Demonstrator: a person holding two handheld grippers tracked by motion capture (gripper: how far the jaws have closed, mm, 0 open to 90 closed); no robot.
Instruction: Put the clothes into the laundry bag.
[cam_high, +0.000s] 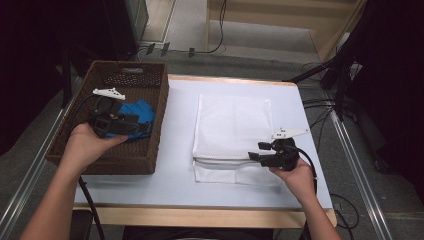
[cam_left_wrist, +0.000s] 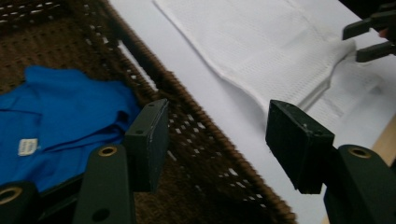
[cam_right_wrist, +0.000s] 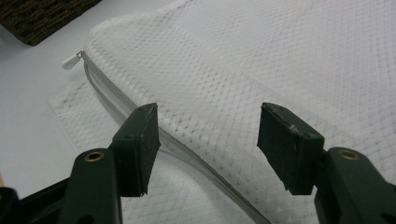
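- Your left gripper hangs over the near part of the brown woven basket, jaws standing fairly wide with nothing between them. In the left gripper view they frame the basket's rim, not cloth.
- The blue garment lies crumpled on the basket floor, just beside that gripper and on the side away from the white bag. A small white label shows on it.
- Your right gripper sits low at the near edge of the white mesh laundry bag, which lies flat on the white table, well apart from the basket's contents. Its jaws are also open and straddle the zipper line without pressing on it; the upper mesh layer looks slightly raised there.
- The white zipper pull rests at the far end of the zipper from your right gripper, at the bag's corner nearer the basket.
- Judging from this layout, you are at the pick-up step: the garment is not yet gripped, and the bag's mouth is being readied.
- Next, swing the left gripper back over the blue cloth, lower it onto a raised fold, and close firmly before lifting.
- With the right, pinch only the top mesh layer at the zipper edge and lift it, so the mouth gapes wide enough to take the garment.
- Watch that the cloth does not snag on the basket's woven wall as it comes out.
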